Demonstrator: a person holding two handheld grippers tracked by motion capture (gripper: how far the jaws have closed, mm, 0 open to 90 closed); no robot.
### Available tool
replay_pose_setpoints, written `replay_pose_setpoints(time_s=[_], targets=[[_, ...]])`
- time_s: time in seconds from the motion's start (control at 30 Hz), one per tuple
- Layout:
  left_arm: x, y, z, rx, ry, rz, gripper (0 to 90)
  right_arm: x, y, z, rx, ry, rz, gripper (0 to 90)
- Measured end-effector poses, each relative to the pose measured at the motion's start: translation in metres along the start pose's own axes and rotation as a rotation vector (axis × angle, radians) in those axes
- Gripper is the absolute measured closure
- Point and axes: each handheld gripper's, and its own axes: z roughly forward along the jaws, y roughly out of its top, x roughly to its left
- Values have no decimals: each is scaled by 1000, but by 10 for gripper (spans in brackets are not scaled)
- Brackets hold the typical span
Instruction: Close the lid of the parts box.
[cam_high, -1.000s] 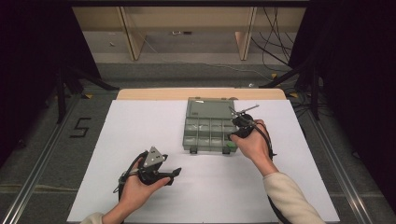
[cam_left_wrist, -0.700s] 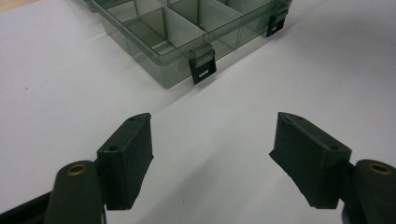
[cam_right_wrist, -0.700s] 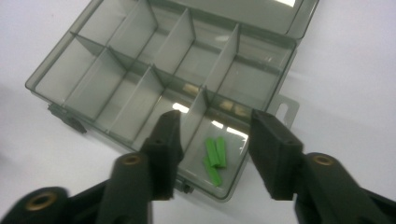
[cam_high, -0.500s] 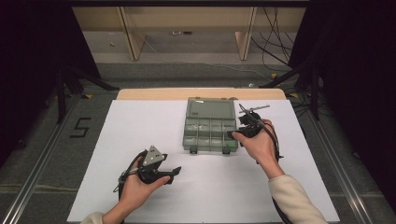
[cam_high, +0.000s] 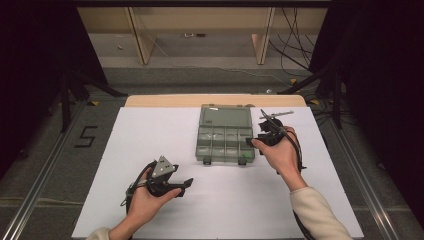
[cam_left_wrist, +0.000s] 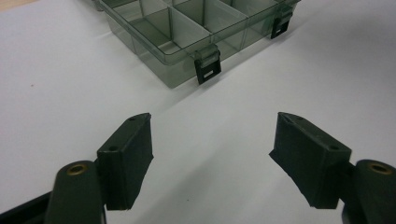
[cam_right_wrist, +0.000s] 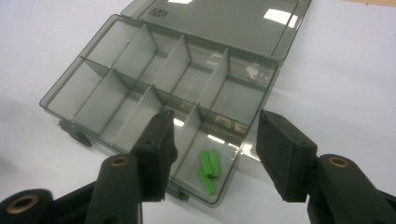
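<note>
A clear grey compartment box (cam_high: 224, 159) lies open in the middle of the white table, its lid (cam_high: 225, 117) folded back flat. A few small green pieces (cam_right_wrist: 208, 169) lie in the front end compartment of the box (cam_right_wrist: 180, 60). My right gripper (cam_high: 255, 141) hovers over that compartment at the box's right end. Its jaws (cam_right_wrist: 215, 116) have just been opening wide and then easing in slightly, and now stand open with nothing gripped. My left gripper (cam_high: 187, 184) rests open near the table's front left, with bare table between its jaws (cam_left_wrist: 215, 116). It points toward the box's front wall (cam_left_wrist: 168, 70).
The box's other compartments look empty. Two black latches (cam_left_wrist: 208, 71) hang on its front wall. White table surface (cam_high: 150, 135) spreads left, right and in front of the box. Beyond the table's far edge are dark floor, cables and wooden legs (cam_high: 142, 45).
The right hand has shifted slightly at the box's right end. The left hand and the box have not moved.
</note>
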Motion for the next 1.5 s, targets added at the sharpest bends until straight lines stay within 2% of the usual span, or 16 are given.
replay_pose_setpoints(time_s=[0.03, 0.07, 0.17, 0.23, 0.67, 0.73, 0.83, 0.9, 1.0, 1.03, 1.13, 1.23, 1.3, 1.37, 1.47, 1.5], targets=[[-1, 0, 0, -4, -7, -19, 280, -1, 0, 0, 2, 3, -11, 480], [-1, 0, 1, -16, 3, -18, 280, -1, 0, 0, -2, 0, -1, 481], [1, -1, 0, 12, 6, -8, 280, -1, 2, 0, 0, 5, 2, 482], [0, -2, 1, 3, 10, -26, 280, -2, 3, 0, -3, 5, 0, 483], [0, -3, -2, 2, -2, -12, 280, -12, 2, 2, 12, -21, 23, 487], [1, -3, -3, 5, -8, -12, 280, -15, 2, 3, -8, -4, 41, 489], [1, -3, -5, -8, -8, -33, 280, -18, 3, 6, -29, -4, 53, 491], [-1, -3, -4, -21, -5, -51, 280, -20, 5, 8, -29, -15, 31, 493], [-1, -3, -4, 2, 0, -32, 280, -22, 9, 9, 16, -42, 37, 501], [0, -4, -4, -3, -6, -22, 279, -21, 11, 10, 29, -42, 74, 504], [-1, -3, -3, -13, -3, -42, 280, -24, 18, 16, 51, -44, 107, 519], [0, -2, -4, -15, -3, -36, 280, -28, 27, 25, 62, -58, 100, 541], [-1, -2, -4, -6, -6, -33, 280, -32, 33, 33, 39, -39, 103, 552], [-1, -2, -4, -6, -8, -27, 279, -34, 41, 38, 71, -41, 104, 568], [0, -2, -4, -6, -13, -26, 279, -40, 53, 47, 69, -47, 88, 588], [-1, -2, -4, -13, -13, -37, 279, -38, 58, 51, 73, -54, 128, 591]])
